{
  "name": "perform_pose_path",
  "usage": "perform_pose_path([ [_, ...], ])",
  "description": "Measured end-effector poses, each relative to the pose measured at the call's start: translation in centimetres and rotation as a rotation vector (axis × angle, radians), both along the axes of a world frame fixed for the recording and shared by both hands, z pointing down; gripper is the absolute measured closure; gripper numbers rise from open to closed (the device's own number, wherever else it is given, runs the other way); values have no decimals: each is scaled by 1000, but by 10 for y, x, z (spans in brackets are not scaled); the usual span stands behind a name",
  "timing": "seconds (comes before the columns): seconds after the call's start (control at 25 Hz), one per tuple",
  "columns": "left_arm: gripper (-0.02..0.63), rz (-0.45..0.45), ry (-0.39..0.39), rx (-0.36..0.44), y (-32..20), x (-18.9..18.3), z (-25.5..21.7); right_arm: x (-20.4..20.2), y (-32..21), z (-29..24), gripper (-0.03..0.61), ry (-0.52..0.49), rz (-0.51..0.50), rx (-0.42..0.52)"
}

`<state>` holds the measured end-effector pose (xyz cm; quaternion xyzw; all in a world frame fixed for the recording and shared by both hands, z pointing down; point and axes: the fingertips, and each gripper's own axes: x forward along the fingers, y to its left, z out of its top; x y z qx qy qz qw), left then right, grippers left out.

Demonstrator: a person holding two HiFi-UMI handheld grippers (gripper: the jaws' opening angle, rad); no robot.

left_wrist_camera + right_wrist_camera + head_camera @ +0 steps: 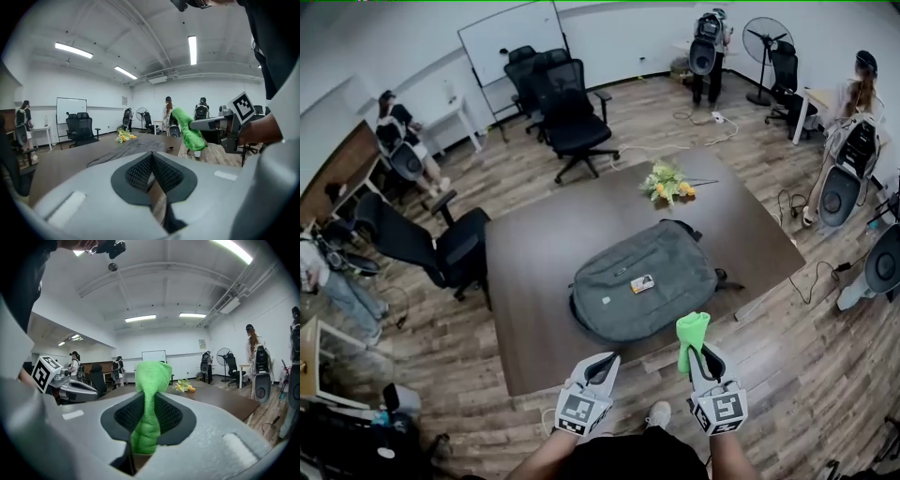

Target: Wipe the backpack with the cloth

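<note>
Wiping hasn't started yet: right gripper (701,354) is clamped on the green cloth (692,330), and left gripper (602,366) looks pinched together, empty. Backpack (642,281) lies flat on the table (534,272) — next, lower the cloth onto it.

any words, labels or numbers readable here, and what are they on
No text can be read.
tag on the backpack: too small to read.
wall notice: blurred.
marker cubes: square patterns only, no words.
</note>
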<state>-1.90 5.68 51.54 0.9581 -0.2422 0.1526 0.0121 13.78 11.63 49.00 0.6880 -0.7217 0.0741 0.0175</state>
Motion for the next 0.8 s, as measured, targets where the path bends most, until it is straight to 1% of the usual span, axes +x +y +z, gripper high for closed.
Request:
perform_pose_path([
  [0.2,595,-108,-4,32,-14,-10,1,-4,-31,3,506,-2,-132,-1],
  [0.32,595,-136,-57,64,-15,-17,2,-12,-46,7,506,-22,-183,-2],
  [0.4,595,-153,-68,79,-16,-21,1,-17,-54,7,506,-30,-206,-7],
  [0.6,595,-205,-14,45,-41,-33,1,-35,-86,13,506,-17,-260,-38],
  [0.8,595,-259,30,49,-89,-54,-4,-48,-132,10,506,43,-242,-41],
])
